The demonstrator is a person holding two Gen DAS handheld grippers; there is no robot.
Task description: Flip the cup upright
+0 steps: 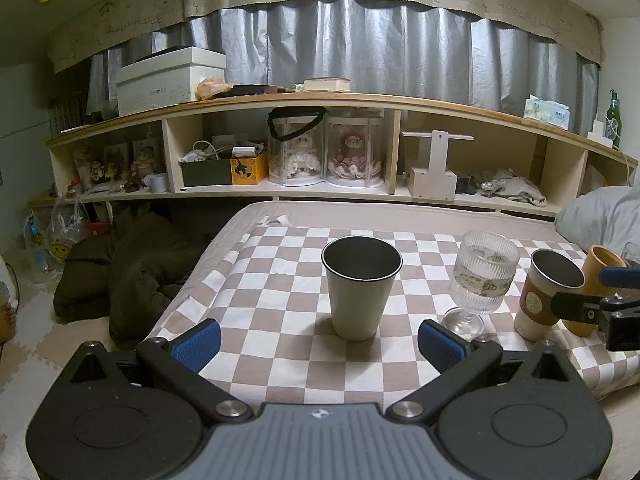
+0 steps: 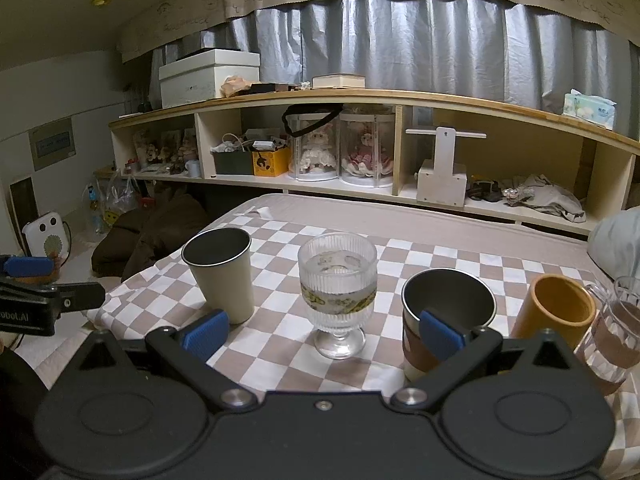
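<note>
A cream metal cup stands upright, mouth up, on the checked cloth; it also shows in the right wrist view. My left gripper is open and empty, just short of the cup, fingers either side of it. My right gripper is open and empty in front of a ribbed stemmed glass, which also shows in the left wrist view. A sleeved metal cup stands upright behind my right finger.
An orange cup and a glass mug stand at the right. A long shelf with boxes and dolls runs behind the bed. A dark bundle lies on the floor at left. The cloth's left edge drops off.
</note>
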